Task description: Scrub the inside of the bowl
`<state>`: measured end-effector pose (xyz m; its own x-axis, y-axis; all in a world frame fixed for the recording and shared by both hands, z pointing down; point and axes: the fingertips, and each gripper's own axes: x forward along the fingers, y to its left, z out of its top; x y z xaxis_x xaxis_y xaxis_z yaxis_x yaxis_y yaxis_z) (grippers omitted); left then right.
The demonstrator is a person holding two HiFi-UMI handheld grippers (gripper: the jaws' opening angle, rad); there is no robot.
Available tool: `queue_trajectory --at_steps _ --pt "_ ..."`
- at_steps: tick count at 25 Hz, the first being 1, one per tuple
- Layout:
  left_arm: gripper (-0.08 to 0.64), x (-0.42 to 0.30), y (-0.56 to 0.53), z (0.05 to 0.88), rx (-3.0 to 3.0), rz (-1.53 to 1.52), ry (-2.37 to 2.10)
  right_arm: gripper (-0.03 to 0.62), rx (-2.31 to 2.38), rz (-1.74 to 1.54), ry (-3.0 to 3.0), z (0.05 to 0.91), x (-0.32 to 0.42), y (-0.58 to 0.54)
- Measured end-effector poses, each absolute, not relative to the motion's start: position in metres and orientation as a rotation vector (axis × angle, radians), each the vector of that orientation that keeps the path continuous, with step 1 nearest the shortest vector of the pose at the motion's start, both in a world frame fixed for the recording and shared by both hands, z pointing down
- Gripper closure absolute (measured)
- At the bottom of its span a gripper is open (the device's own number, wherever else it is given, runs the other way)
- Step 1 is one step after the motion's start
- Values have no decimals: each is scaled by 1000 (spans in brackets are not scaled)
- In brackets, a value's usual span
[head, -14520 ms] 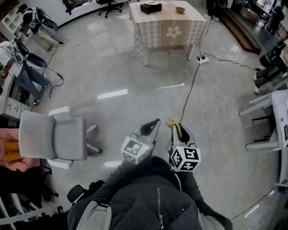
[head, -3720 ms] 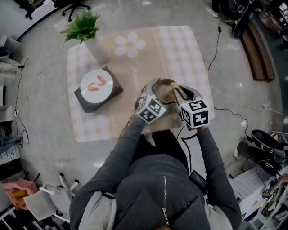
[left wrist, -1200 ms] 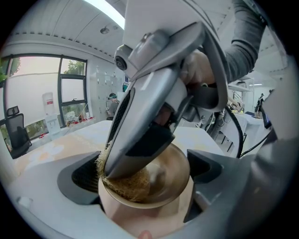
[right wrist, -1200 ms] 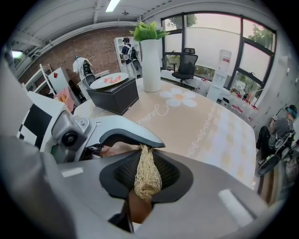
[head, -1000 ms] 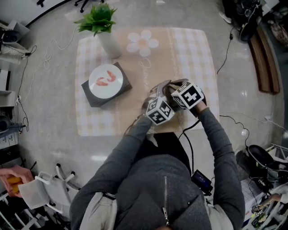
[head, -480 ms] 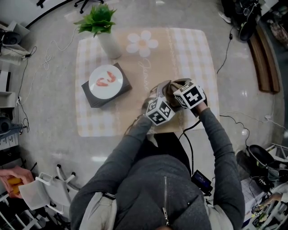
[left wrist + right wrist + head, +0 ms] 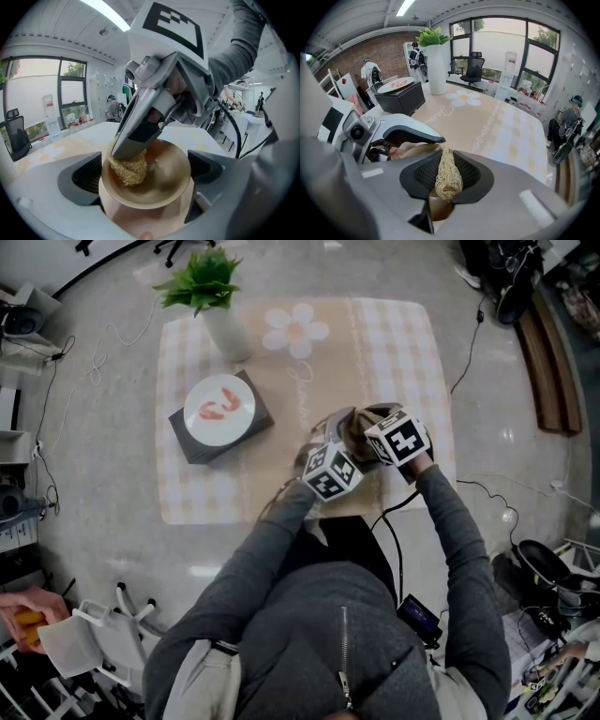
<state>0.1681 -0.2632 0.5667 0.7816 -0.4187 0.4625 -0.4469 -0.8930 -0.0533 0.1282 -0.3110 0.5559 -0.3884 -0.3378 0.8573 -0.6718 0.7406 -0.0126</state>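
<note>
Jaws of the left gripper point(image 7: 145, 187) grip the glossy brown bowl point(image 7: 165, 174) by its sides. The right gripper point(image 7: 447, 186) angles downward, pinching a straw-coloured scrubber point(image 7: 127, 169) against the bowl's inner wall.

The right gripper point(image 7: 373, 431) has edged slightly rightward over the bowl point(image 7: 164, 176).

Reaching both grey sleeves point(image 7: 281, 531) forward over the near edge of the checked table point(image 7: 403, 352). Holding the left gripper point(image 7: 330, 426) and right gripper point(image 7: 368, 424) close together at the brown bowl point(image 7: 351, 429), marker cubes facing upward. Standing further left on the table: a black box point(image 7: 187, 433) carrying a white plate point(image 7: 219, 399), and a potted plant point(image 7: 202, 282) at the far corner.
</note>
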Motion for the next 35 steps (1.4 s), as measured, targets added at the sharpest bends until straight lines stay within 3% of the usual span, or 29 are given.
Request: queue_trajectory --at_steps 35 --pt "-3 167 -263 570 2922 769 -703 525 867 478 -1992 555 159 -300"
